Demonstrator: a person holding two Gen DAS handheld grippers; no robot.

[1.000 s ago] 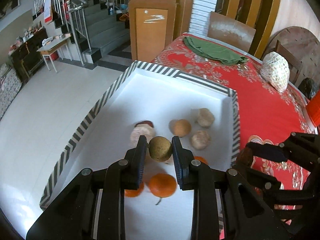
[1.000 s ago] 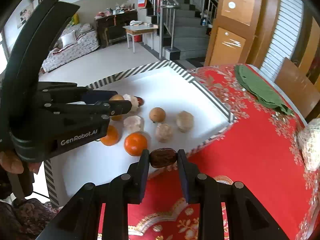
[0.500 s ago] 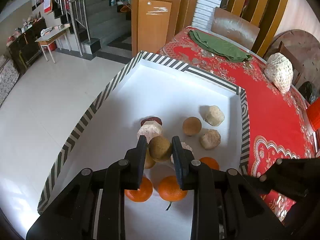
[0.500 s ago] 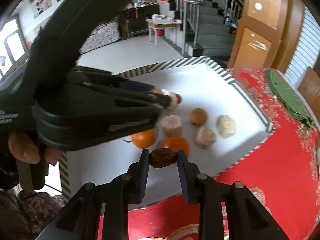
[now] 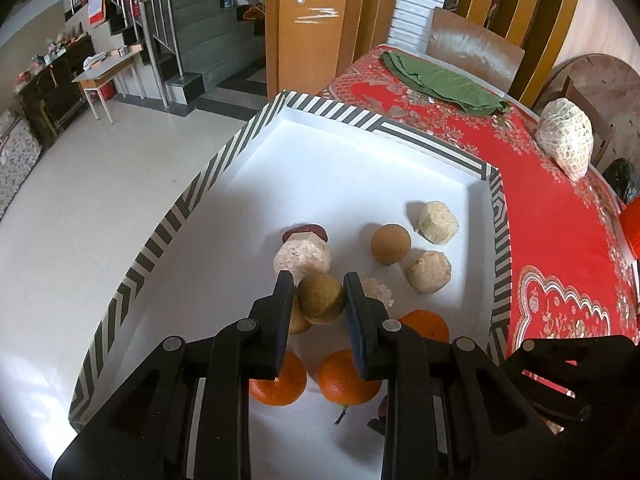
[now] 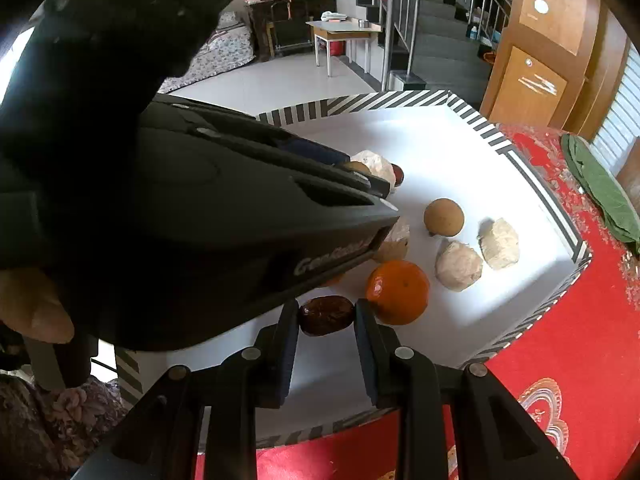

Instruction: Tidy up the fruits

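Note:
A white tray with a striped rim (image 5: 168, 232) (image 6: 532, 176) holds several fruits. My left gripper (image 5: 320, 300) is shut on a round brown-green fruit (image 5: 321, 298) and holds it above the tray, over the oranges (image 5: 348, 378). My right gripper (image 6: 326, 316) is shut on a dark red date (image 6: 326, 315) above the tray's near part, beside an orange (image 6: 397, 292). A round brown fruit (image 5: 390, 244) (image 6: 443, 217), pale rough lumps (image 5: 438, 222) (image 6: 458, 266) and another date (image 5: 306, 232) lie in the tray. The left gripper body (image 6: 200, 220) hides the tray's left part in the right wrist view.
The tray sits at the edge of a table with a red patterned cloth (image 5: 560, 248) (image 6: 580, 340). A green cloth (image 5: 444, 86), a white net bag (image 5: 566, 142) and a chair back (image 5: 472, 50) are at the far side. Floor and stairs (image 5: 208, 40) lie beyond.
Both grippers have moved over the tray with their fruits still held. The right gripper came in from over the red cloth and now holds the date beside an orange.

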